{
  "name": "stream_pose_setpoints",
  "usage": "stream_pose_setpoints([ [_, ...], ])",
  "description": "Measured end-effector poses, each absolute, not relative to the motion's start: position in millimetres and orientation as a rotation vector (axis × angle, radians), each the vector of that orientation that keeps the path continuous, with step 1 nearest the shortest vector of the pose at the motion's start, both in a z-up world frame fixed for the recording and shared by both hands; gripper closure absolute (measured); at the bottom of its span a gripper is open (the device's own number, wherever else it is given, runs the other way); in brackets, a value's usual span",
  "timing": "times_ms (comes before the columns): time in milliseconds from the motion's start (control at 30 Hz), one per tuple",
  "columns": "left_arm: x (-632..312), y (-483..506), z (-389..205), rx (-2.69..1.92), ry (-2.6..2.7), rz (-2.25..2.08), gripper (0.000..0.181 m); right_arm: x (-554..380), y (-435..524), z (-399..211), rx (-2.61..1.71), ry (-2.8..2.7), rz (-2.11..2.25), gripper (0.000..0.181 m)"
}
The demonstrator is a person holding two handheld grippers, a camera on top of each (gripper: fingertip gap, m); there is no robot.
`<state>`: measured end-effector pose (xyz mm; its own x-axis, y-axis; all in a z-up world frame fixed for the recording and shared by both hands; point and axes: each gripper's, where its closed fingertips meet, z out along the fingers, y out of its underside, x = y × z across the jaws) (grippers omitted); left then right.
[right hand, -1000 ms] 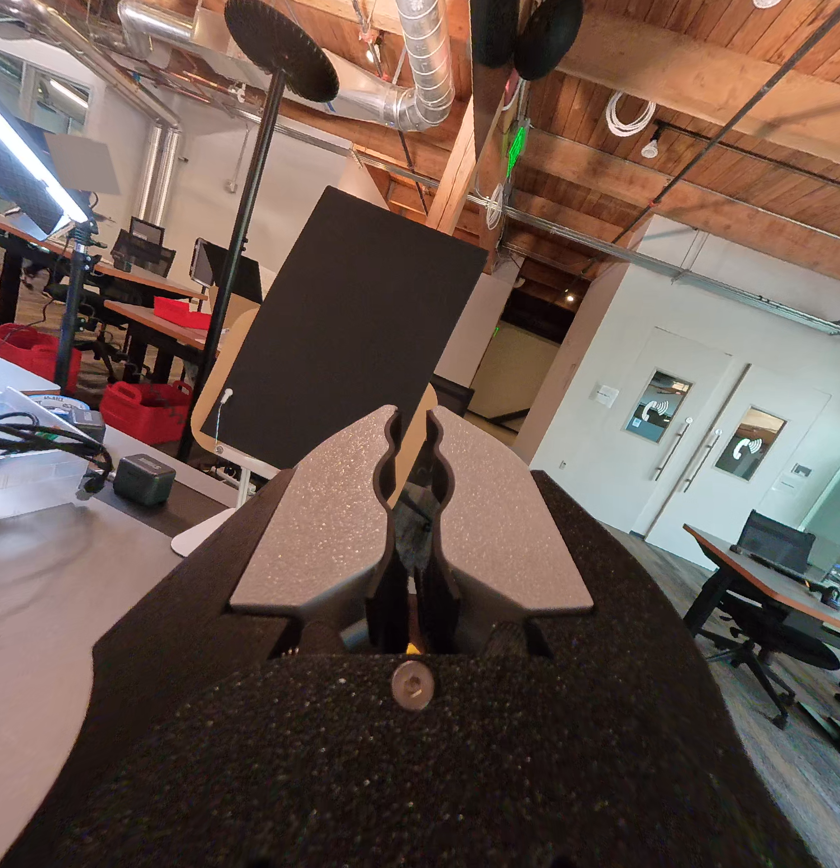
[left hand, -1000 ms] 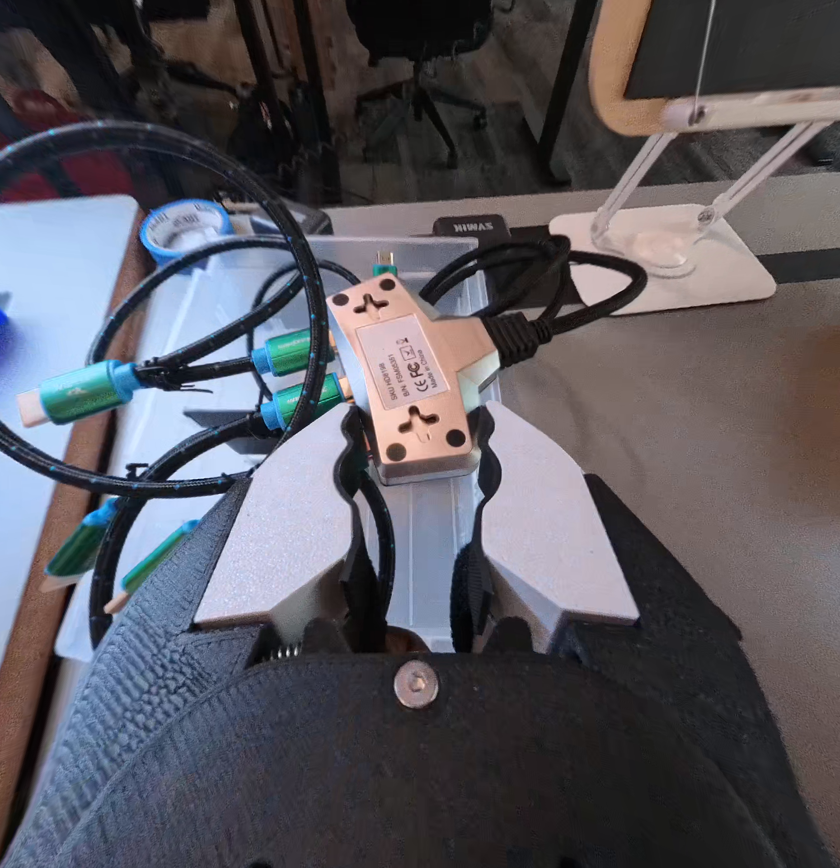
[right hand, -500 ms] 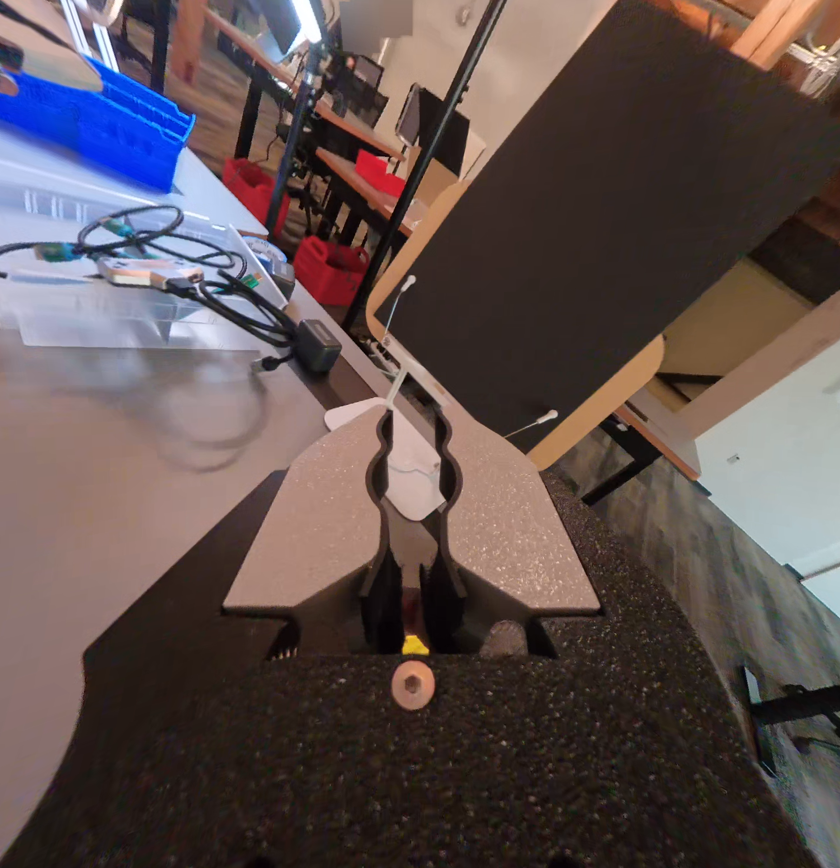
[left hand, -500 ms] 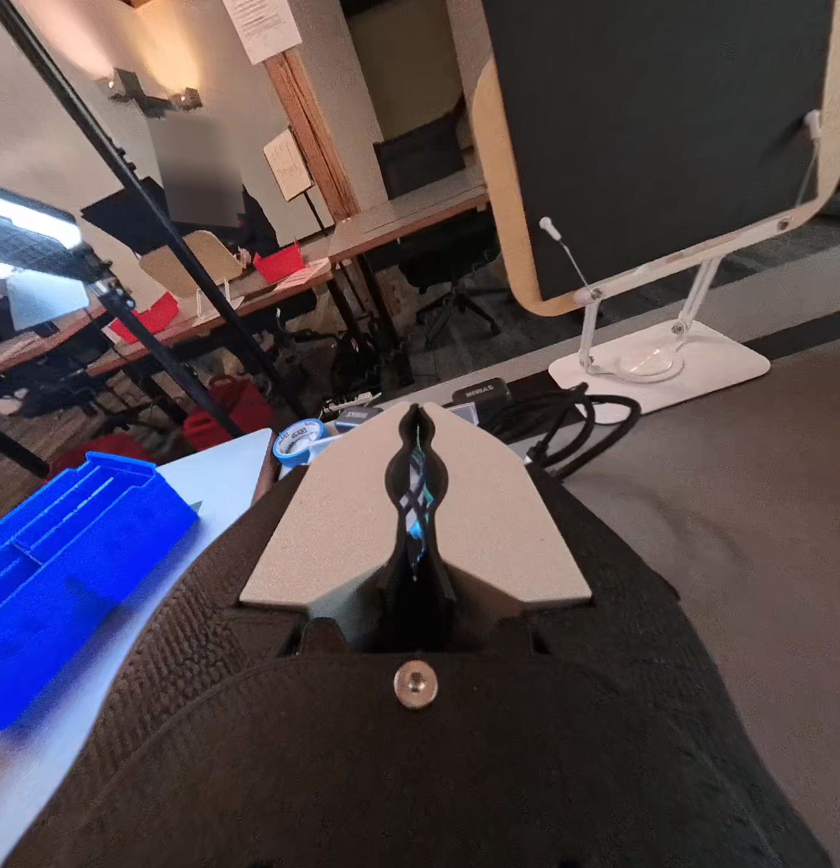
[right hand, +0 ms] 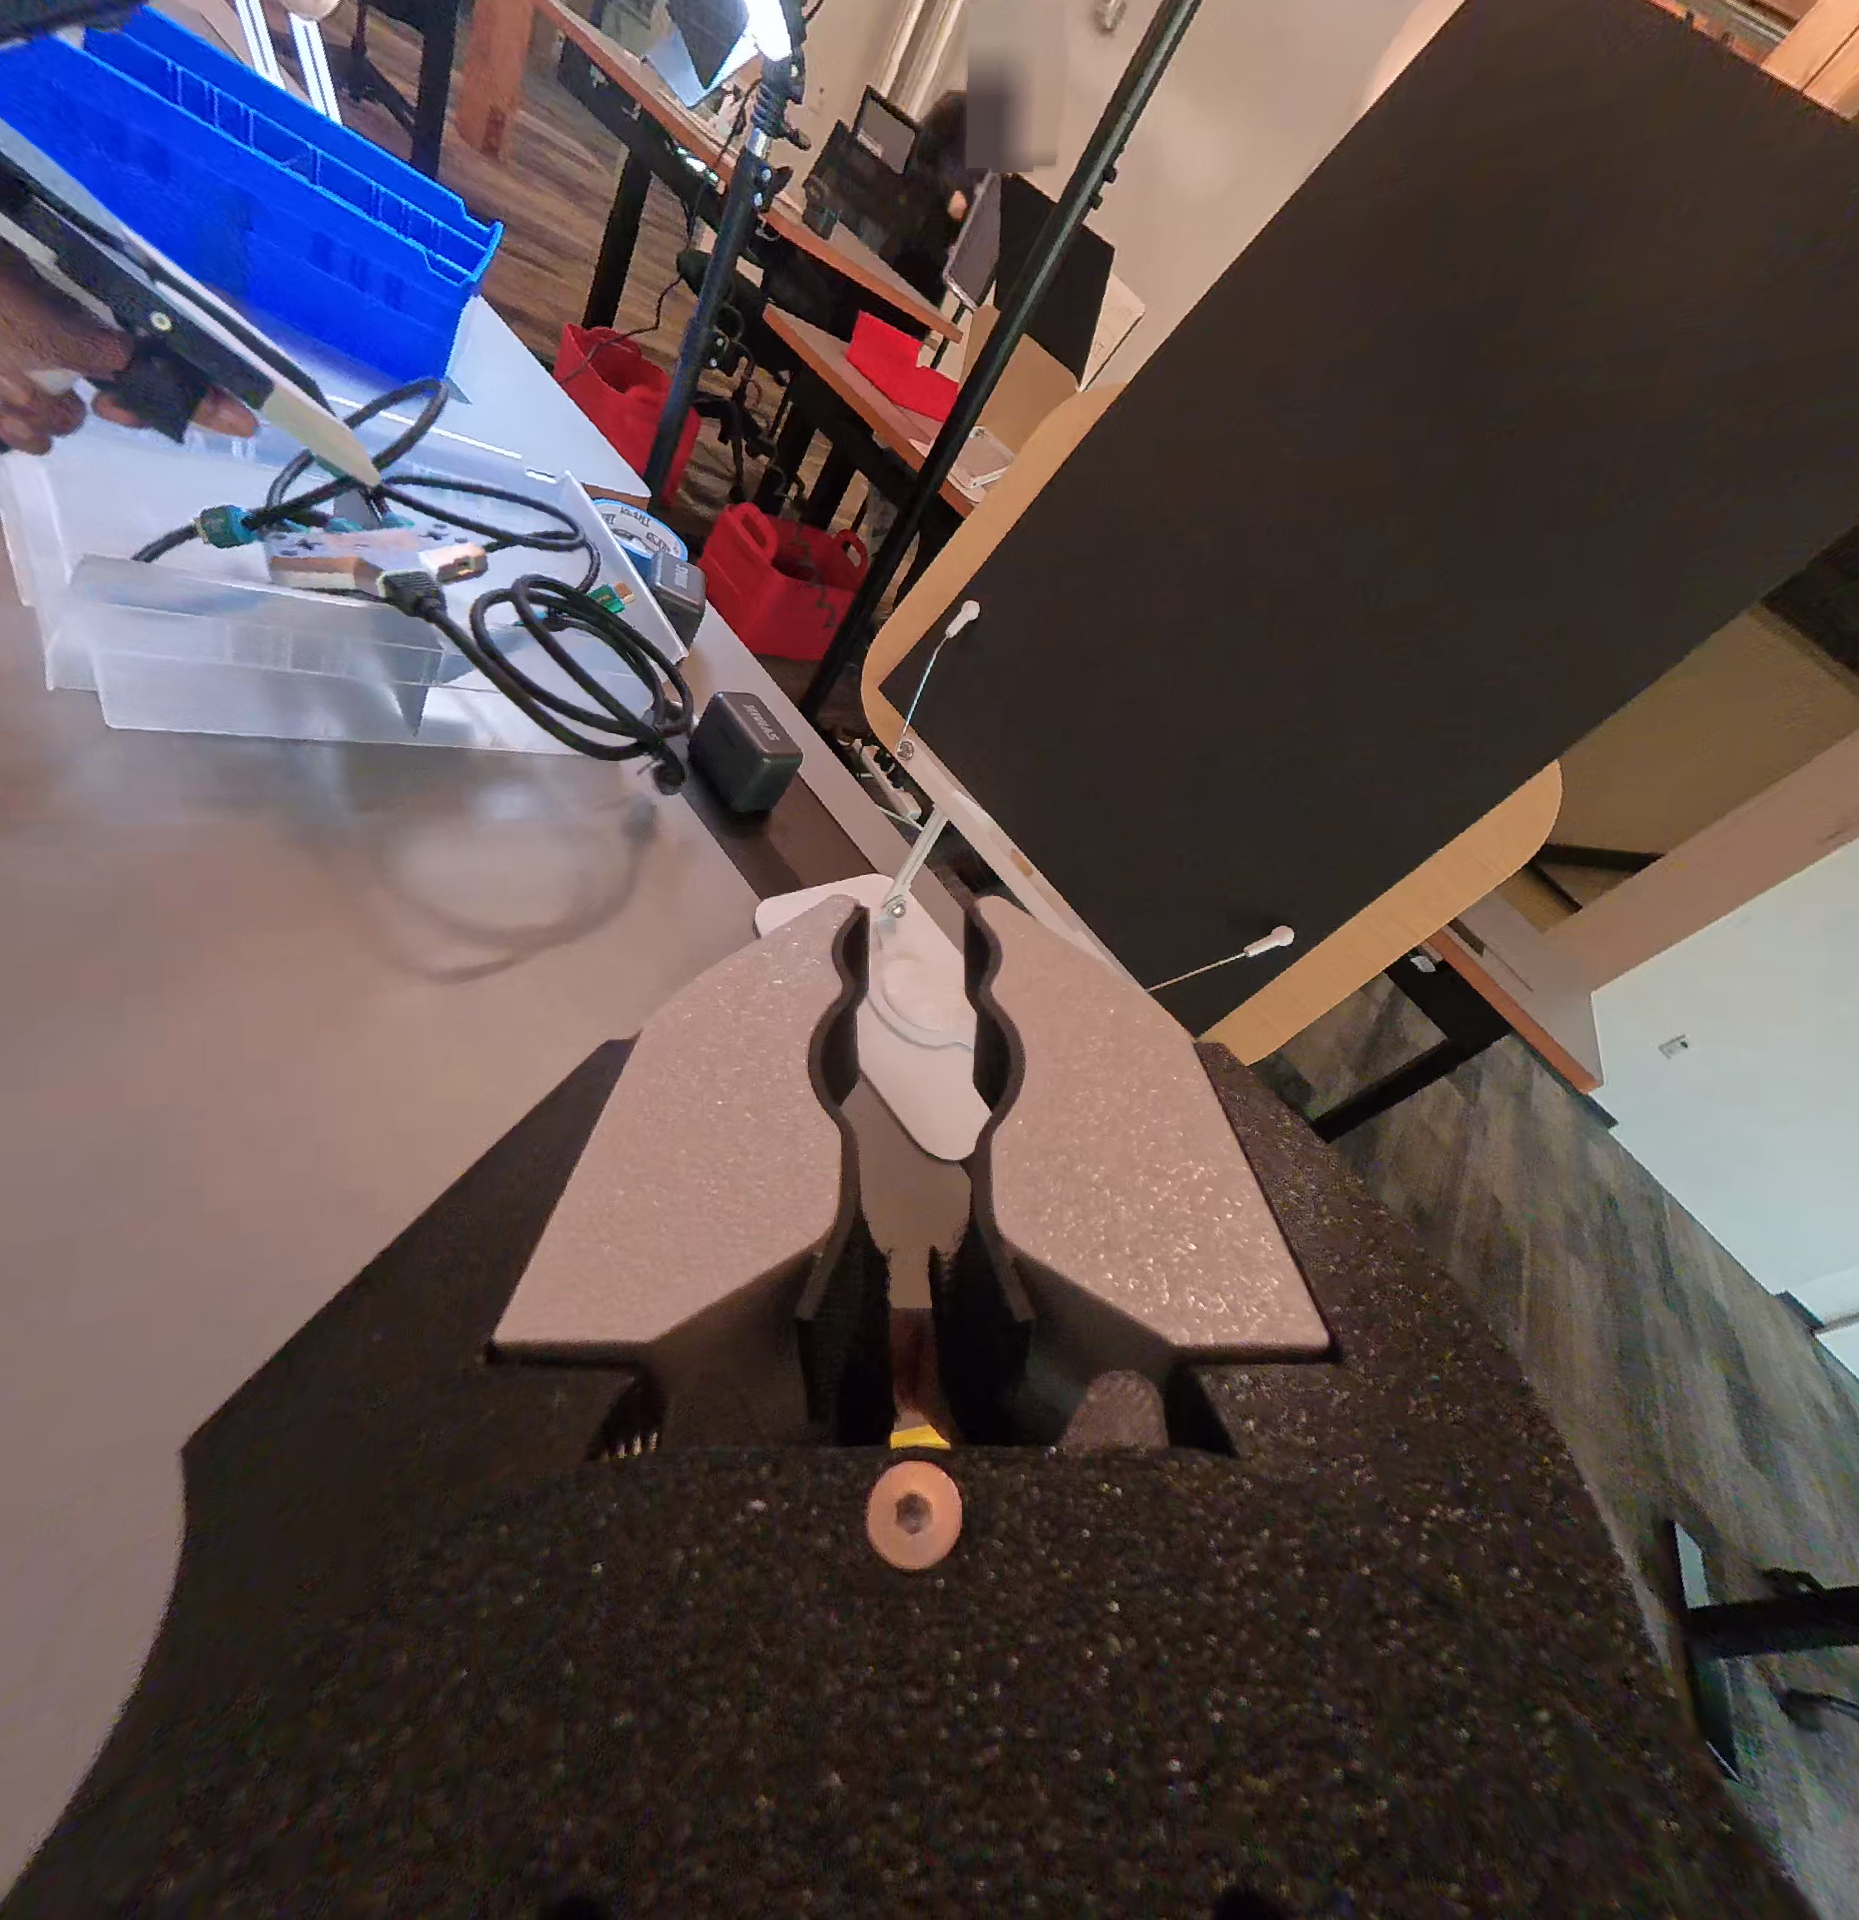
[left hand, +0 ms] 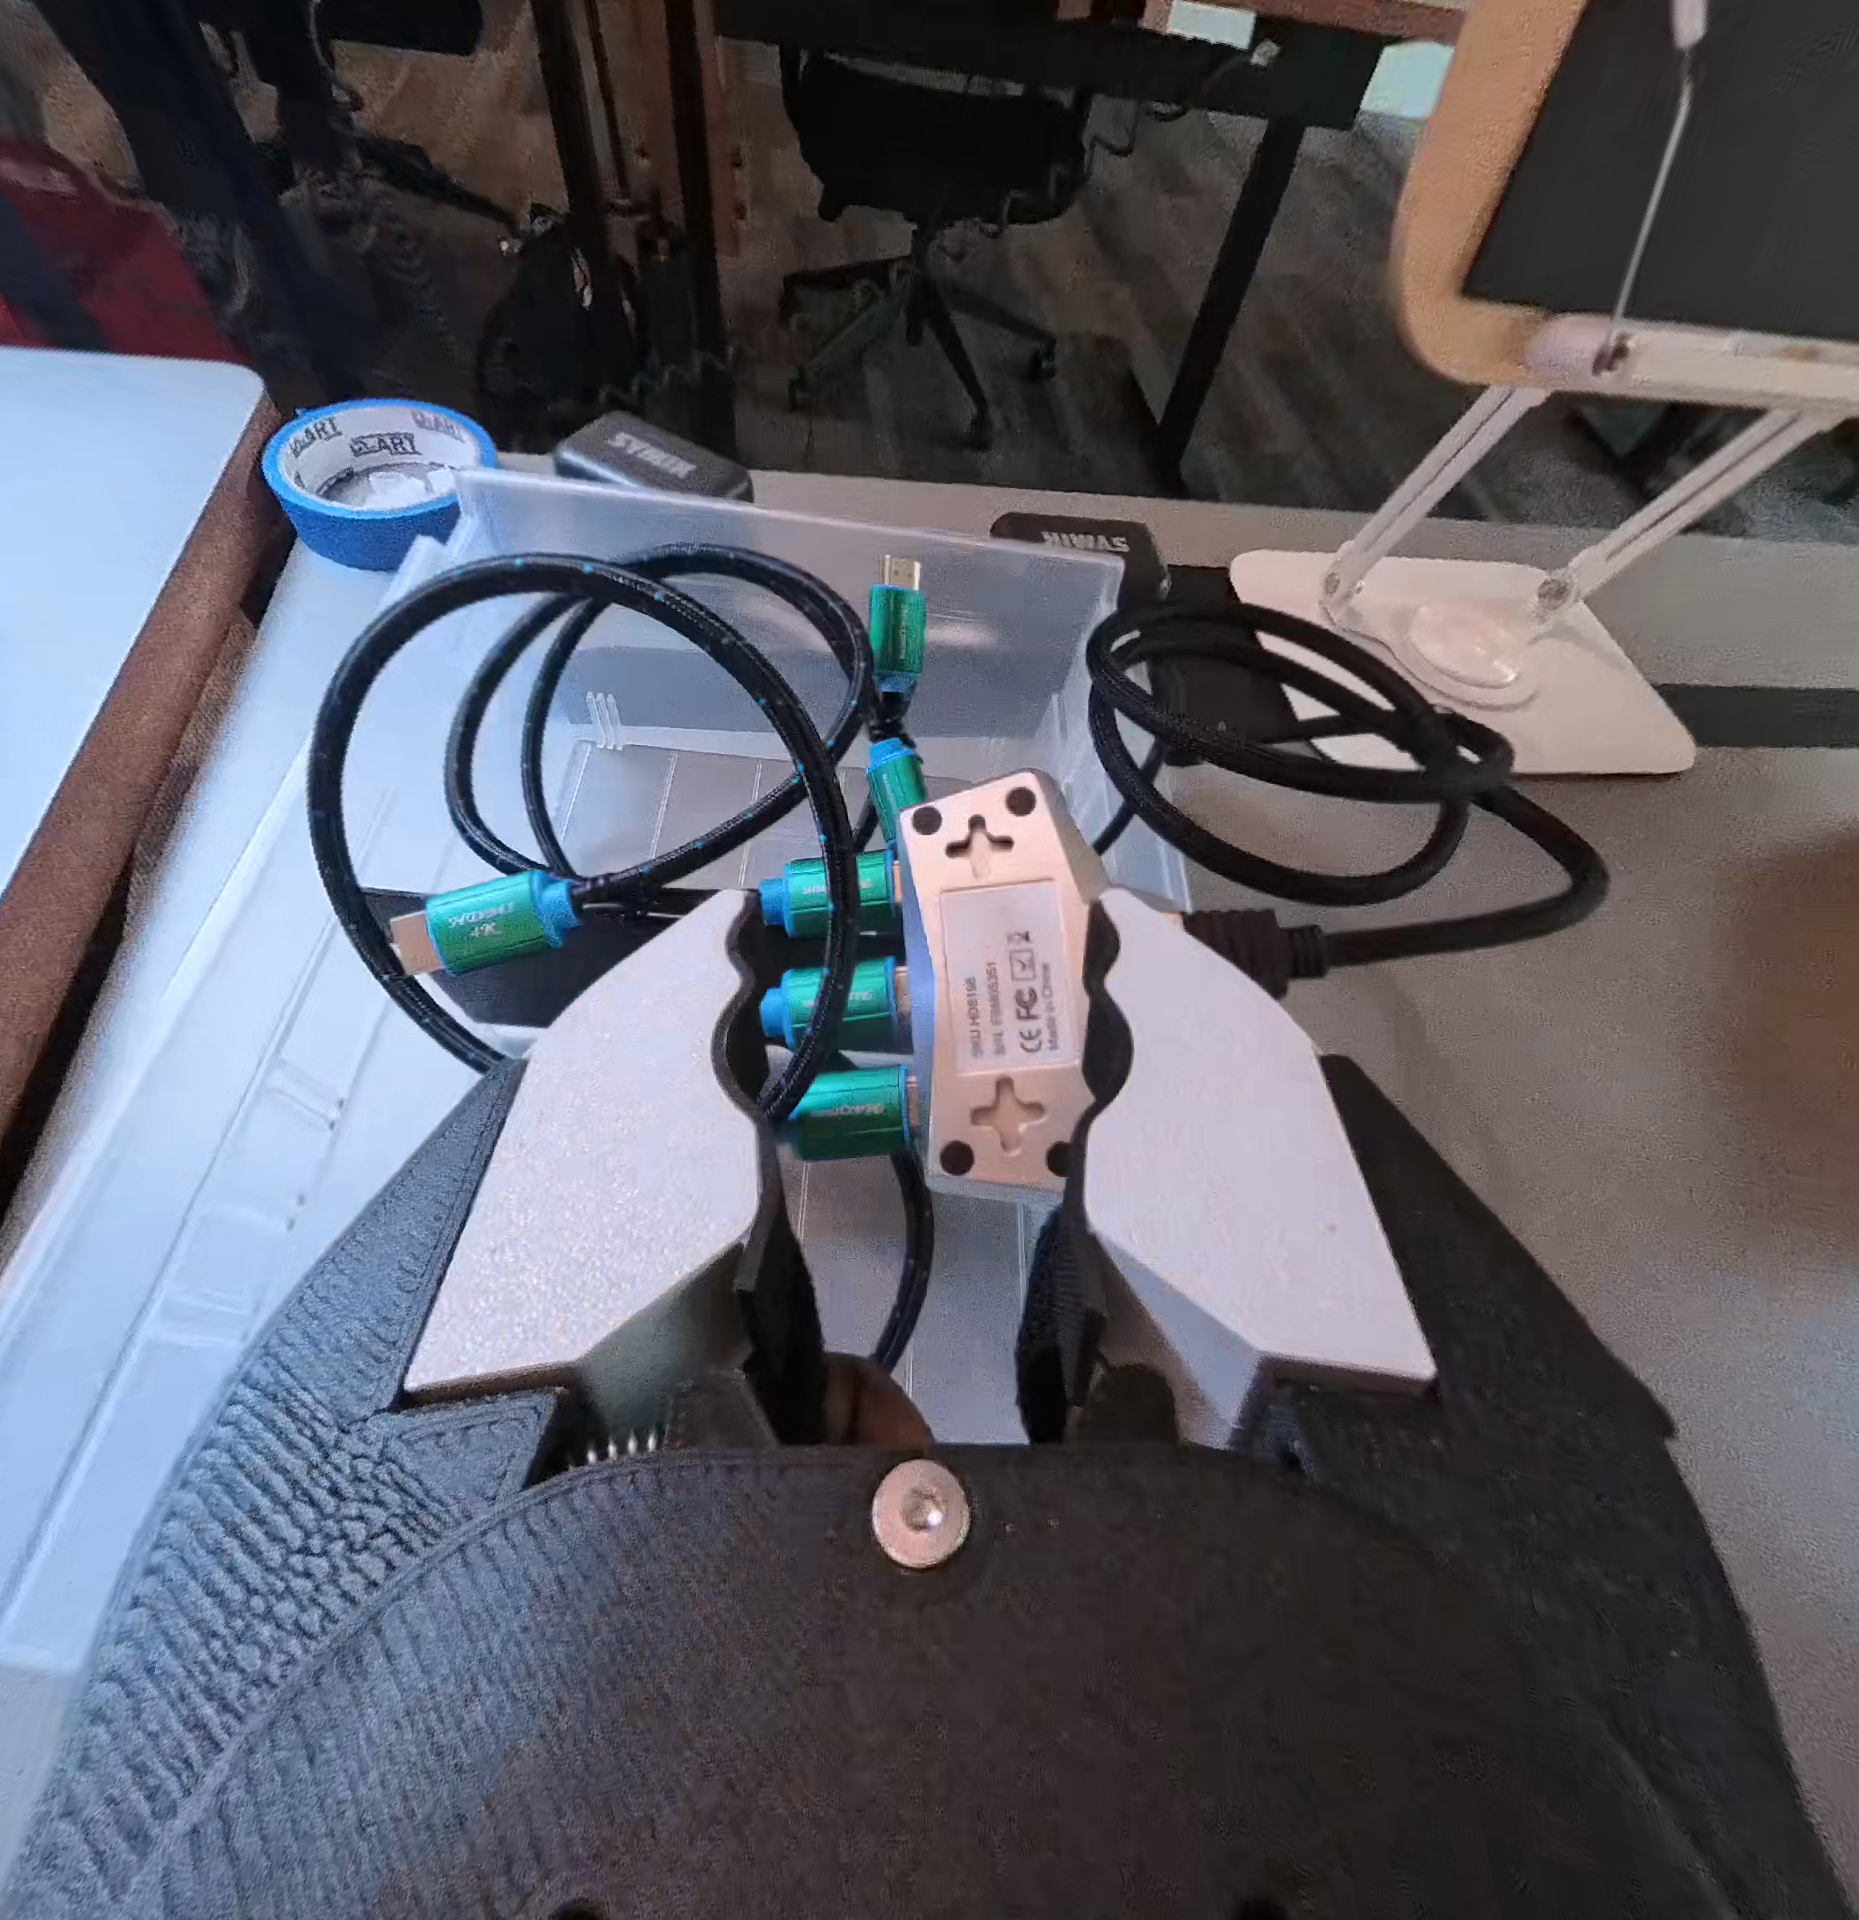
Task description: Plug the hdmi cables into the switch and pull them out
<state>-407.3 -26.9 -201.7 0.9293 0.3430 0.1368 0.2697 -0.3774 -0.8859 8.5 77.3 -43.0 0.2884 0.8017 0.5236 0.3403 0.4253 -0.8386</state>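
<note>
The silver HDMI switch [left hand: 998,987] lies underside up over a clear tray [left hand: 800,582]. Three green plugs [left hand: 831,1013] sit in its left side, a fourth [left hand: 897,784] is at its far corner, and a thick black cable [left hand: 1247,945] leaves its right side. Two free green plugs [left hand: 478,930] [left hand: 899,634] lie on looped braided cable. My left gripper [left hand: 920,914] is open, with its fingers either side of the switch and plugs. In the right wrist view it [right hand: 322,447] hovers just above the switch [right hand: 353,561]. My right gripper [right hand: 909,925] is slightly open and empty, far to the right over the grey table.
A blue tape roll [left hand: 374,478] and black adapters [left hand: 655,468] [left hand: 1081,535] sit behind the tray. A black board on a white stand base [left hand: 1465,665] stands at the right rear. A blue bin [right hand: 281,208] is at the left. A person sits at a far desk.
Half a second ago my left gripper was shut and pointed across the room. Now it is open and low over the switch. The right gripper tilted down towards the table.
</note>
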Motion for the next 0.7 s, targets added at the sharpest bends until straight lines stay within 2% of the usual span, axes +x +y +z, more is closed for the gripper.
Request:
stream_pose_setpoints([
  [200, -428, 1, -236, -1.861, -0.611, -0.095, 0.127, 7, 78, -42, -1.147, -1.296, 0.409, 0.163],
  [233, -430, 2, -237, -1.838, -0.616, -0.109, 0.137, 7, 78, -42, -1.146, -1.296, 0.408, 0.163],
  [267, -429, 2, -237, -1.838, -0.579, -0.102, 0.160, 7, 78, -42, -1.145, -1.297, 0.404, 0.163],
  [333, -424, 2, -235, -1.869, -0.498, -0.061, 0.178, 6, 78, -43, -1.144, -1.298, 0.395, 0.163],
  [533, -411, 7, -197, -1.738, -0.423, -0.038, 0.179, 8, 81, -39, -1.136, -1.271, 0.390, 0.163],
  [700, -393, -4, -128, -1.451, -0.344, -0.091, 0.179, 11, 82, -31, -1.112, -1.230, 0.396, 0.163],
])
